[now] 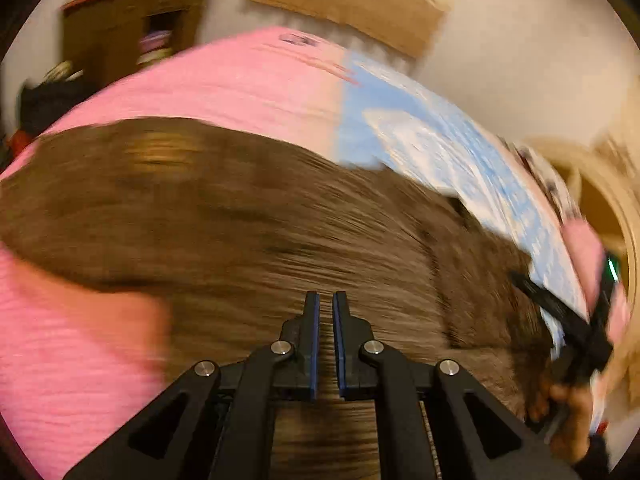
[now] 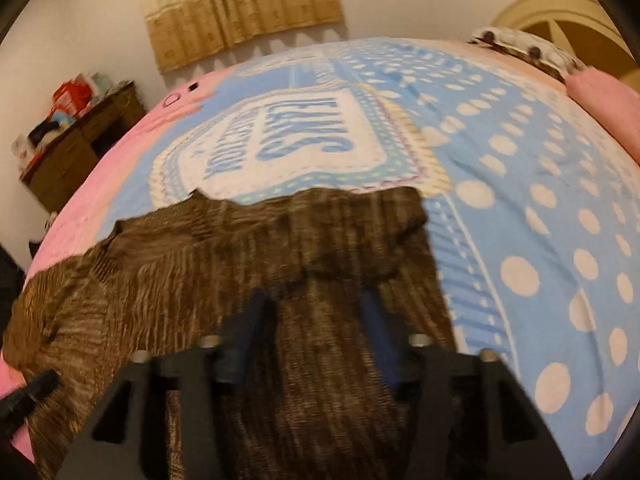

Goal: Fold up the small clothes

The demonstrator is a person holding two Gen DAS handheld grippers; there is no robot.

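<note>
Left gripper (image 1: 326, 300): jaws clenched to a thin slit, nothing between them, above the brown cloth.
Right gripper (image 2: 314, 300): jaws parted, released, straddling a ridge of the cloth; whether the pads touch it is unclear.
Brown garment (image 2: 224, 248): ribbed, spread flat on the bed, far edge partly doubled over.
Blanket (image 2: 520, 168): pink and blue, white dots, under the garment.
Hand (image 1: 568, 404): holds the right gripper at the garment's right edge.
</note>
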